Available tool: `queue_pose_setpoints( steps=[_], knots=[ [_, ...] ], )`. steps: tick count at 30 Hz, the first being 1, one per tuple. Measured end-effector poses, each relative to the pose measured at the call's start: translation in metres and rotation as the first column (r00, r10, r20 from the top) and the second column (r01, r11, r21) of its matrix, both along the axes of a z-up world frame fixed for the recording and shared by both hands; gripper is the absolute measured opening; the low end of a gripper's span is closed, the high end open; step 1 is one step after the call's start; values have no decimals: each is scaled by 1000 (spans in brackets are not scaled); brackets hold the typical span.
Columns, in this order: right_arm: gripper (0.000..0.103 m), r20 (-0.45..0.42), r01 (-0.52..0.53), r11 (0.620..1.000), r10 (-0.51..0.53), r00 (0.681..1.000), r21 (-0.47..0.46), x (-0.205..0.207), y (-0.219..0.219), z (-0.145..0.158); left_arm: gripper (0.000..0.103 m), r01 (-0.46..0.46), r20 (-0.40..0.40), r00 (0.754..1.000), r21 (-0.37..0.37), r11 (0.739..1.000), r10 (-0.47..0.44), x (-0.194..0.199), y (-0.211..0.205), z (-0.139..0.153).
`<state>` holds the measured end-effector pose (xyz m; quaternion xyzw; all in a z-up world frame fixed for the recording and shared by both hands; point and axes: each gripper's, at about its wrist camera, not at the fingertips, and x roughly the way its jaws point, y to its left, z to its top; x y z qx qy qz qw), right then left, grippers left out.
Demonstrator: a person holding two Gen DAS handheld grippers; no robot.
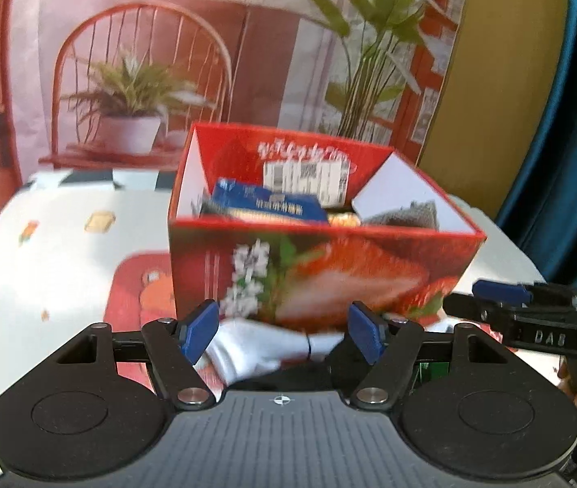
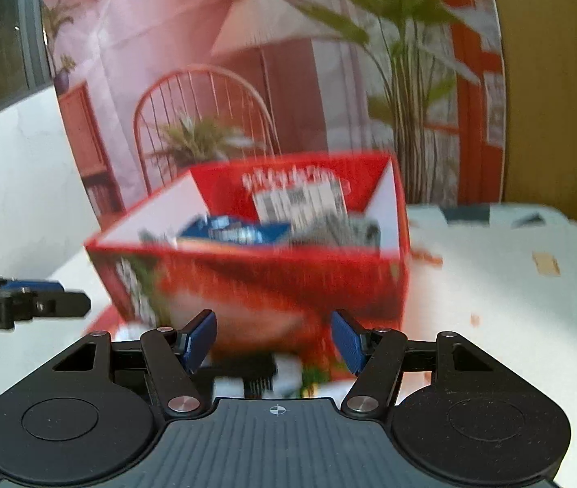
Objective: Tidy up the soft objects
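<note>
Box: the red box (image 1: pixel 321 260) sits mid-bench, already holding a blue packet (image 1: pixel 264 201) and a grey cloth (image 1: pixel 406 215).
Left to do: a white cloth (image 1: pixel 255 345) lies at the box's 6 o'clock.
Fingers: left gripper (image 1: pixel 282 333) and right gripper (image 2: pixel 274 339) both released, grasping nothing.

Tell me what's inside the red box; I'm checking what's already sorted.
Inside the red box: a blue packet, a grey knitted item and something yellowish between them. The near wall hides everything lower down.
</note>
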<state>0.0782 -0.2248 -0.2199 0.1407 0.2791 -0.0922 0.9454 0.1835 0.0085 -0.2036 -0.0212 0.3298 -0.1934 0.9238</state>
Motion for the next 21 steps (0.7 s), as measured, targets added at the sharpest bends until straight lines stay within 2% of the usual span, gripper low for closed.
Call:
queue_pose_setpoints(
  steps=[10,13,21],
  knots=[
    [60,-117,35,999,-30,993,37,-26,12,-41,67,-6,-142,990,-45,999,-1,-9,4,-39],
    [66,-128,43,998,-37,991,43,-25,11,-45,66,-6,-157,988,-57,998,-3,-8,3,-42],
    [67,-158,85,990,-67,985,113,-23,-3,-58,65,-16,-168,986,-56,998,6,-10,4,-45]
  ],
)
